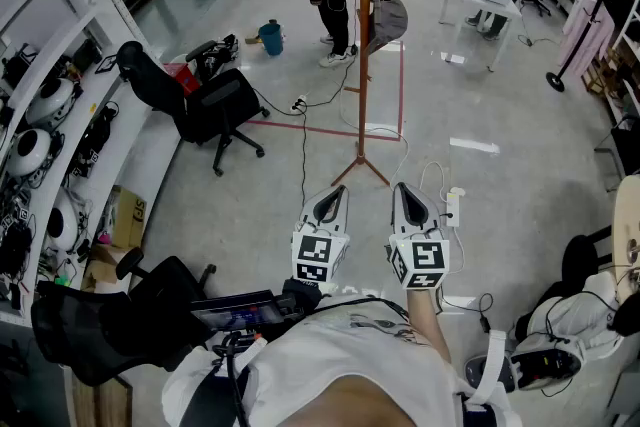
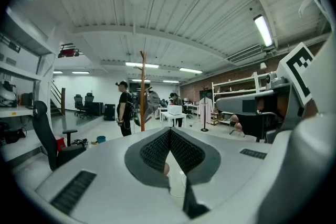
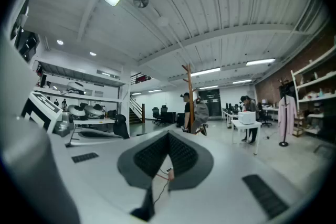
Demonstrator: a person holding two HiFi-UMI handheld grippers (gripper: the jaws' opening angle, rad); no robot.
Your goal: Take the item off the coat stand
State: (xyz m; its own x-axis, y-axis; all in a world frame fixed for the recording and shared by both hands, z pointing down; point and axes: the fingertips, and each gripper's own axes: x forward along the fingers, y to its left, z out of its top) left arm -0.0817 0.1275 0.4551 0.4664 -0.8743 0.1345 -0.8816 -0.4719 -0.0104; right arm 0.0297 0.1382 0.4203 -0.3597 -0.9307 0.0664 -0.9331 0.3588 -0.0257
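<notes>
Collision is looking likeliest: left gripper (image 1: 333,197) and right gripper (image 1: 405,195) are hovering empty, jaws pressed together, well short of the stand (image 1: 363,95), so they may be nudging the grey item (image 1: 388,18) hanging there, not pinching it.

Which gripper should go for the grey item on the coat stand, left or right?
Right, narrowly. The grey item hangs to the right of the coat stand pole, on the same side as the right gripper. The left gripper would probably have to cross the pole. Both are shut and far off.
</notes>
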